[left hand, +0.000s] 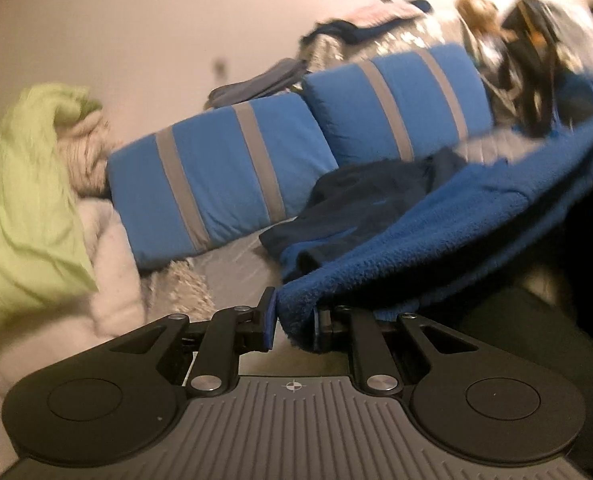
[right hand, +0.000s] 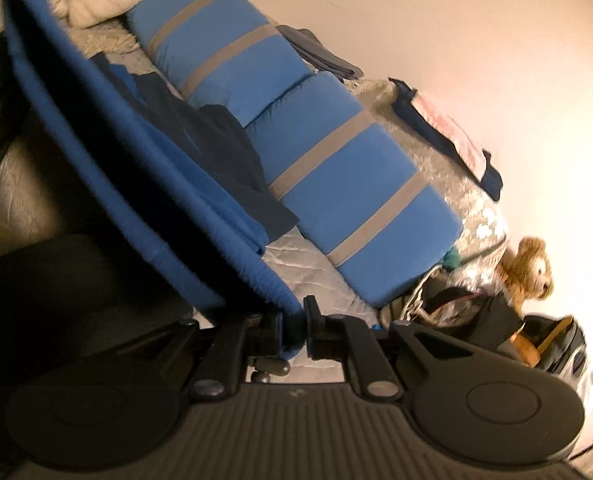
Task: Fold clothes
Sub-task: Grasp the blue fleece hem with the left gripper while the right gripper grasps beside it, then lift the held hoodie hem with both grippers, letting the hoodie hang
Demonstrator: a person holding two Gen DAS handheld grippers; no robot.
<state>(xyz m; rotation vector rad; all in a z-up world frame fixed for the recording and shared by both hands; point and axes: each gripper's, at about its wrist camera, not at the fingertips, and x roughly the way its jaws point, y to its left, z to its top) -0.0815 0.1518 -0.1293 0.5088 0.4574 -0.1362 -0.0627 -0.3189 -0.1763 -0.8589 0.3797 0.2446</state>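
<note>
- The left tool (left hand: 292, 326) has its fingers drawn close with a corner of the blue fleece garment (left hand: 436, 232) between them; the fabric lies against the right-hand finger, and a narrow gap shows beside the left-hand blue pad.
- From that corner the fleece rises away from the left tool, up and to its right, as a taut lifted edge.
- The right tool (right hand: 296, 330) pinches the other end of the same fleece (right hand: 108, 152), its fingers pressed onto the fabric edge.
- From the right tool the fleece stretches up and to its left, hanging as a sheet with dark shadow under it.
- Beyond both tools, on the bed (right hand: 308, 276), a dark navy garment (left hand: 368, 200) lies crumpled just past the fleece.
- Farther ahead lie two blue cushions with grey stripes (left hand: 224, 184), end to end.
- Left of the left tool sits a pile of pale bedding with a lime-green cloth (left hand: 20, 200) on top.
- Right of the right tool, beside the bed, a teddy bear (right hand: 530, 268) sits above dark bags (right hand: 552, 344).
</note>
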